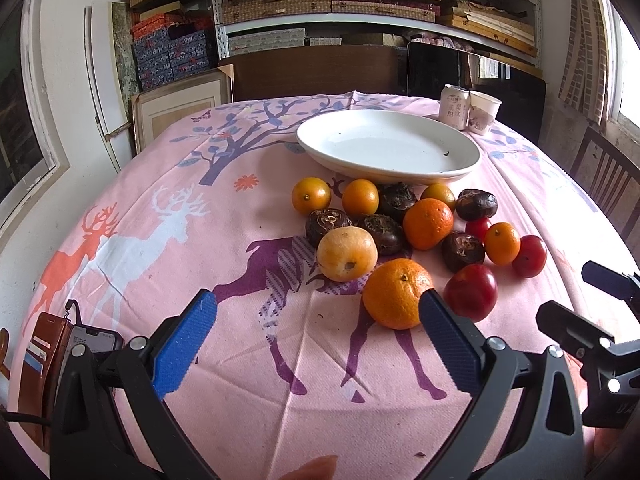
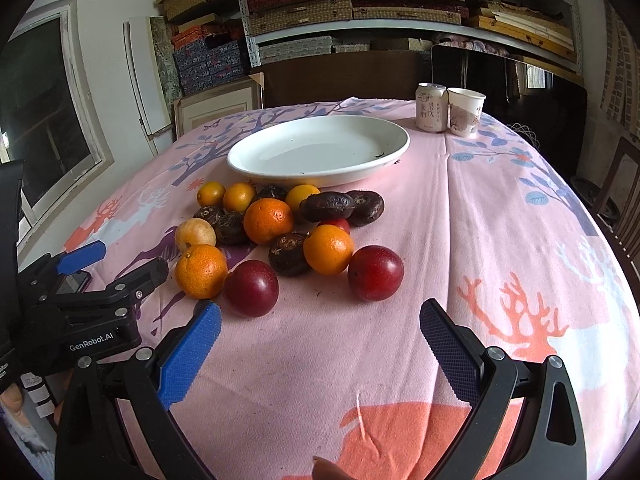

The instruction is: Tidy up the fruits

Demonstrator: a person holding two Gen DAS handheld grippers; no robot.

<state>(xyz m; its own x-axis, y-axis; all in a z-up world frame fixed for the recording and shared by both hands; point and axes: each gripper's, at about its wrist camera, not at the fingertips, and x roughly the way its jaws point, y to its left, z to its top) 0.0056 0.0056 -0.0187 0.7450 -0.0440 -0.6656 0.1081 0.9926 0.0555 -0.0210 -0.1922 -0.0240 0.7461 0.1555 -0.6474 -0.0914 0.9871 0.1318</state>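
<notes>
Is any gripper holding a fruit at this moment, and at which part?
Nothing is held. The left gripper and the right gripper are both open above the tablecloth; all fruits lie loose.

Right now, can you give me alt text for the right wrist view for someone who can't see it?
The open right claw hovers low over a pink tablecloth, facing a pile of fruit with two red plums nearest. Behind the pile sits an empty white plate; a can and paper cup stand at the far edge. The left claw shows at left.

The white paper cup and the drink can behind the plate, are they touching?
Touching, it seems. In the right wrist view the white paper cup leans against the pale drink can, no gap between them.
</notes>
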